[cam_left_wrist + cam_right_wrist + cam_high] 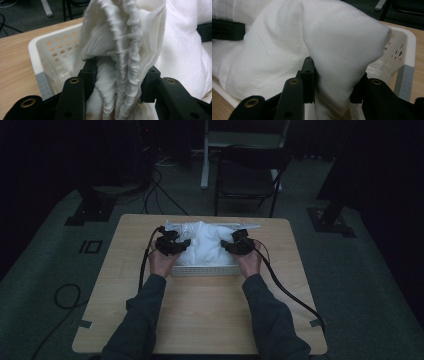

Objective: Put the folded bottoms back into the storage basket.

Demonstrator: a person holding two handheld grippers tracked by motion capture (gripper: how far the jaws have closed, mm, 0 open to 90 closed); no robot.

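Note:
A bulky white cloth [206, 242] fills a white perforated basket [205, 270] at the table's far middle. My left gripper [181, 245] is at the cloth's left side, shut on a bunched, gathered edge of the cloth [122, 57]; its jaws squeeze the folds from both sides. My right gripper [227, 246] is at the cloth's right side, shut on a thick smooth fold of the cloth [337, 50]. The basket wall [53, 50] shows behind the left jaws and the basket corner [402, 50] beside the right jaws.
The wooden table [200, 315] has bare surface in front of the basket. A dark folding chair [247, 177] stands behind the table's far edge. Cables [285, 290] trail from both grippers across the table and floor.

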